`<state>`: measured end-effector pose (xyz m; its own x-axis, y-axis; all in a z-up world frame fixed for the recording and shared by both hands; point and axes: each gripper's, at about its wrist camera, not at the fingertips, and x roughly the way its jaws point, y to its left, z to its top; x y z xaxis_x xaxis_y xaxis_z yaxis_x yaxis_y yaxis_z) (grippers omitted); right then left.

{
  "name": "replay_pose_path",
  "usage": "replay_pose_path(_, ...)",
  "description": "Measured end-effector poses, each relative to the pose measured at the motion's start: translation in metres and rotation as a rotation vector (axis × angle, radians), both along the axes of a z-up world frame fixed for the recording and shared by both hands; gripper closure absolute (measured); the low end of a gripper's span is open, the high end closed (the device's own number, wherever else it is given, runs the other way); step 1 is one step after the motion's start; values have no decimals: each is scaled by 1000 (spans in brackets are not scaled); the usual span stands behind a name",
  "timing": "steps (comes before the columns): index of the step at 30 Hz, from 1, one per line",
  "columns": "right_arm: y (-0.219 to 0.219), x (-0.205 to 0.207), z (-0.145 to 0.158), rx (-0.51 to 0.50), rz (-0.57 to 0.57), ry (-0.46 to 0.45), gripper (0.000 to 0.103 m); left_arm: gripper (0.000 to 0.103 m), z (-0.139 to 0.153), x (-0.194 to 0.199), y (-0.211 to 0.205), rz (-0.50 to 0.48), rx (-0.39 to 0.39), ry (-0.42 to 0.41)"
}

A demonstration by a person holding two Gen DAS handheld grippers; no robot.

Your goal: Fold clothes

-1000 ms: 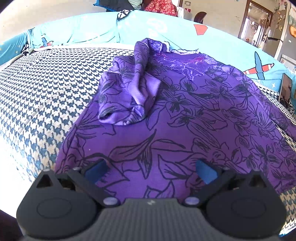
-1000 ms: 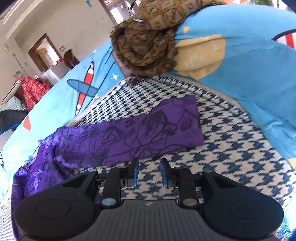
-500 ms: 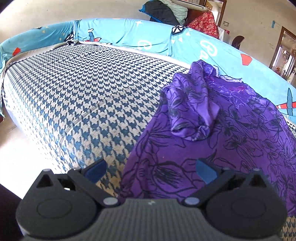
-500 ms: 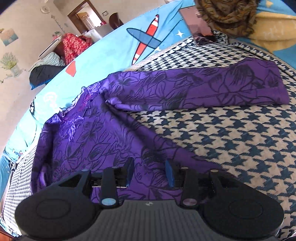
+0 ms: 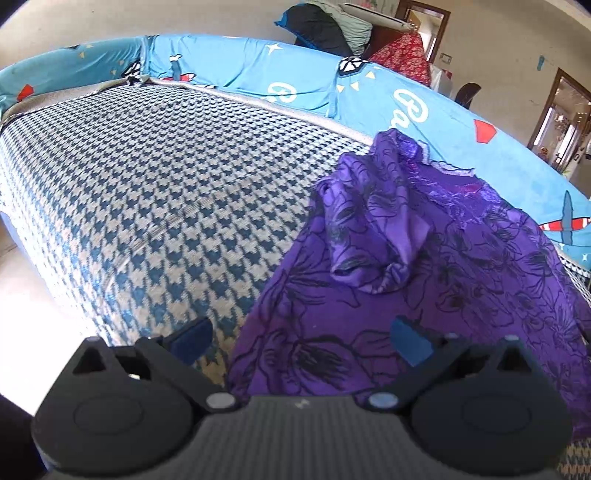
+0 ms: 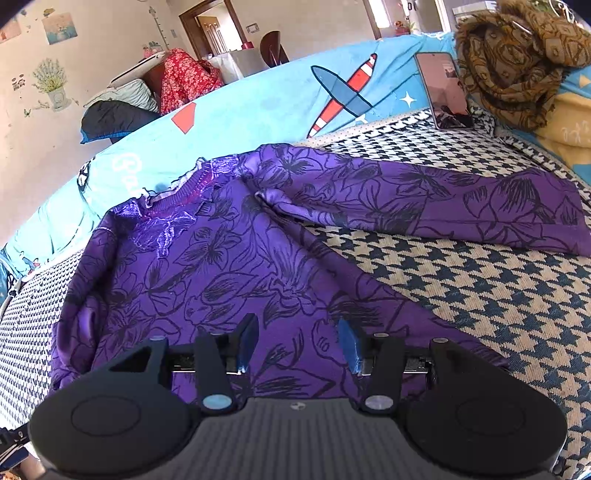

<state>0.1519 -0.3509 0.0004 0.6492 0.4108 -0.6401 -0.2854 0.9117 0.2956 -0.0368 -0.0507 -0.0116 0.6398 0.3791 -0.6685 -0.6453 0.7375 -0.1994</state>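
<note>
A purple top with black flower outlines (image 5: 424, 288) (image 6: 221, 266) lies spread on a houndstooth bed cover (image 5: 147, 192) (image 6: 498, 288). One sleeve (image 5: 373, 221) is bunched up on the body of the top. The other sleeve (image 6: 443, 206) lies flat, stretched out to the right. My left gripper (image 5: 303, 339) stands wide open above the top's lower left hem, nothing between its fingers. My right gripper (image 6: 297, 343) hangs open over the lower part of the top, holding nothing.
Light blue printed bolsters (image 5: 295, 81) (image 6: 277, 107) rim the bed at the back. A phone (image 6: 445, 90) leans against one, beside a crumpled brown cloth (image 6: 517, 55). More clothes (image 5: 332, 29) are piled behind. The bed's near edge (image 5: 55, 266) drops to the floor at left.
The left view has swung left from the middle of the top to its left hem. The right gripper has come back from the far sleeve to the body and opened wider.
</note>
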Motion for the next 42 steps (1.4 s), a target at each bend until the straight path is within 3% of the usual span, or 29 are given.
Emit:
replay_pose_path(10,58,-16,-12,0,179,72,55,0,6,71,-17,-118,124,19)
replay_pose_path(22,79,-15,-23,-18,206,95,52,1,-14,125,-9,-139,260,114)
replay_pose_path(29,86,-17,-24,-45,219,72,50,31,-20,131,3,-144,225,117)
replay_pose_path(34,88,-16,-25,-51,220,66,49,53,-18,131,2,-175,250,111)
replay_pose_path(38,91,-16,-26,-62,224,58,46,65,-14,134,1,-188,273,116)
replay_pose_path(42,95,-18,-26,-76,227,49,43,67,-4,139,9,-163,336,143)
